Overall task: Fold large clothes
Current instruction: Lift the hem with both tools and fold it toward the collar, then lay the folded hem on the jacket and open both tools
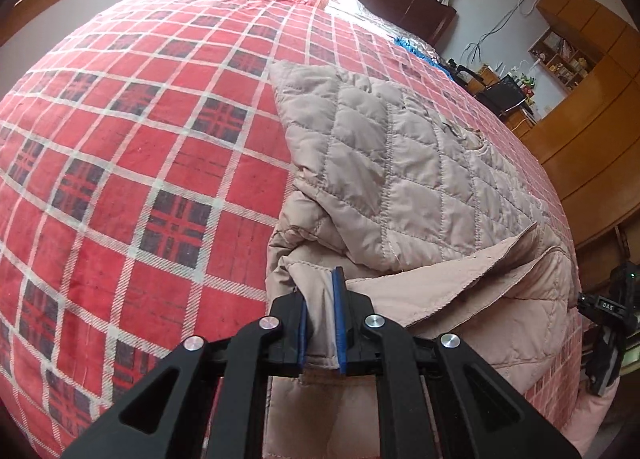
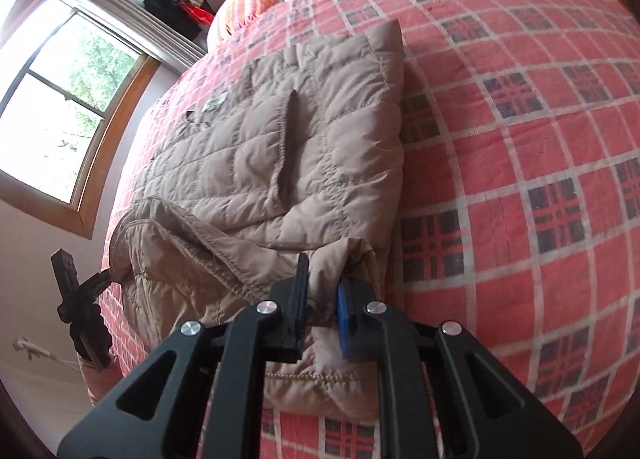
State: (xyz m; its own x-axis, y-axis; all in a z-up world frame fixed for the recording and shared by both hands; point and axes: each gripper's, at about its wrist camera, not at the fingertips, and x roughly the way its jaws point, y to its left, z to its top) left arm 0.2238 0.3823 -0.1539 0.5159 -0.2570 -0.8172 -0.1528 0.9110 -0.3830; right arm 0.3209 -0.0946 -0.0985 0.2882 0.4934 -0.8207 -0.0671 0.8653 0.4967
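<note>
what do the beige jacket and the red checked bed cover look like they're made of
Beige quilted jacket: seemingly thin synthetic shell over padding, going by the slight sheen, puffy diamond stitching and fine wrinkles. Red plaid bed cover: probably woven cotton or flannel, matte and faintly fuzzy, with the white lines looking woven in.

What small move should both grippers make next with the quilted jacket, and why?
Probably lift together and carry the near end away toward the far edge. The left gripper and right gripper each pinch the beige quilted jacket at its near end, while the rest lies flat on the plaid bedspread.
</note>
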